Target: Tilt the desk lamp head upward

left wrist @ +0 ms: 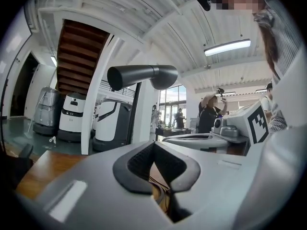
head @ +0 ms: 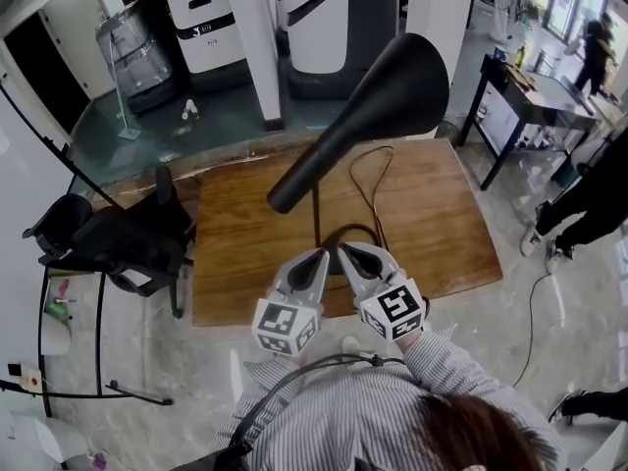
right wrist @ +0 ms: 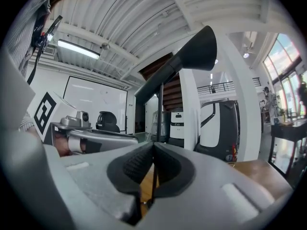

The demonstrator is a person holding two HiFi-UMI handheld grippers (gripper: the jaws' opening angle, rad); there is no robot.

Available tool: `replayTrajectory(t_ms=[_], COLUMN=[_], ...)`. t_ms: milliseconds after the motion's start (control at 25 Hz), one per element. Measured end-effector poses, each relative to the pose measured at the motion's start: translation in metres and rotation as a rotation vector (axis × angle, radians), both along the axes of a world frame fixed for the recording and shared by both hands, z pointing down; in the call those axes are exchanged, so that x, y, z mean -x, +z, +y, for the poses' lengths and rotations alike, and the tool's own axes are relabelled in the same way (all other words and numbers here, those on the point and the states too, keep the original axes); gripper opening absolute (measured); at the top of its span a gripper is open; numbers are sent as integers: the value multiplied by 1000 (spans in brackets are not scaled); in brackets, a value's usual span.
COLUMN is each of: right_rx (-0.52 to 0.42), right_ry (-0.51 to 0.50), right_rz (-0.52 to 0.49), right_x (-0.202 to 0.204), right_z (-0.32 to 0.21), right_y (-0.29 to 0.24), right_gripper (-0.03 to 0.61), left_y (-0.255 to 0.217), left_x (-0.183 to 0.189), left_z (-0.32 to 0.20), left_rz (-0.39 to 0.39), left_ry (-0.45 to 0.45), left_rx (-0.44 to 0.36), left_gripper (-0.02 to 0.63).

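Desk lamp head (head: 381, 91) sits atop its thin stem (head: 316, 209) above the wooden table (head: 446, 234), wide end away from the person. Left gripper (head: 321, 256): fingers together, nothing in them. Right gripper (head: 345, 251): fingers together too, stem lined up just beyond. Only markings are the square markers on the cubes (head: 286, 325). Print on the white machine (head: 208, 29) is too small to read.

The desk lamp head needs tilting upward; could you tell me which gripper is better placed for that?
Probably the right gripper: the lamp head flares out over its side, so it could lift the wide end. The left gripper sits nearer the narrow tail. Both are shut.
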State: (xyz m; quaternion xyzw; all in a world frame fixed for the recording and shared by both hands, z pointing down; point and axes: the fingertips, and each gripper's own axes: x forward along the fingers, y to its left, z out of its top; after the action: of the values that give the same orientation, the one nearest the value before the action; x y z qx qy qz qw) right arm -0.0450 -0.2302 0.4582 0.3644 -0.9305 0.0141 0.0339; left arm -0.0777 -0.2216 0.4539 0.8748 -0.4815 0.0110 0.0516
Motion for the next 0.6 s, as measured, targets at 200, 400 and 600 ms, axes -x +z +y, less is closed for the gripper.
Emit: replayTrajectory(t_ms=[200, 400, 600], right_rx=[14, 21, 32], right_ry=[-11, -4, -5], right_rz=[6, 24, 29], right_x=[5, 4, 3], right_z=[1, -3, -4], right_y=[3, 7, 8], right_gripper=[2, 2, 2], left_y=[3, 7, 7], left_x=[1, 3, 3], left_z=[-2, -6, -7], left_rz=[-11, 22, 45], left_ry=[-3, -11, -15], left_rx=[7, 30, 43], left_gripper=[6, 6, 6])
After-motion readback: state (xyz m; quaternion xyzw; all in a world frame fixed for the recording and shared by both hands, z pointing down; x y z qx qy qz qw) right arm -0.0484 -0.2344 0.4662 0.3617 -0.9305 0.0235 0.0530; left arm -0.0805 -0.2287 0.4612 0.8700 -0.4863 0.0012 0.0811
